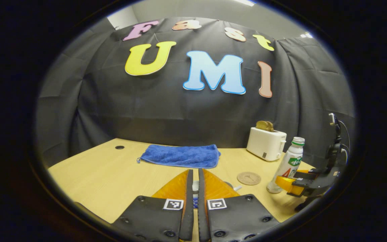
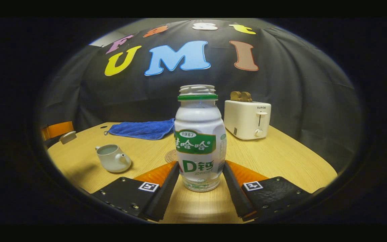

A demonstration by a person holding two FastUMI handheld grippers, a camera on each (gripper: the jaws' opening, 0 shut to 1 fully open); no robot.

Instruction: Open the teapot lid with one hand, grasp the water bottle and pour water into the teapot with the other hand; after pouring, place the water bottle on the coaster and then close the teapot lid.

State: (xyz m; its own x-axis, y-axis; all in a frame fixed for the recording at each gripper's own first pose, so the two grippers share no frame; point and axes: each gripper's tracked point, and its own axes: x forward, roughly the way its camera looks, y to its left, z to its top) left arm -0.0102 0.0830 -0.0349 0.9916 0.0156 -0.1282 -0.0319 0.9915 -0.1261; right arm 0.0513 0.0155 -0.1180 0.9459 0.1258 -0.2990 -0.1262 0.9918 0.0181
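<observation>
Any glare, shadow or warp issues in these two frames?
Left gripper view: fisheye bows the table edge; water bottle sharp. Right gripper view: the bottle looms close and sharp, with a bright sheen on the table beneath; teapot casts a soft shadow leftward.

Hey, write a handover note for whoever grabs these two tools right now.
Left tool: shut on a small pale piece, apparently the teapot lid, held away from the pot.
Right tool: fingers pressed on the uncapped water bottle.
Teapot open; coaster bare.
Done: lid off, bottle gripped.
Left to do: pour, bottle onto coaster, close lid.
</observation>
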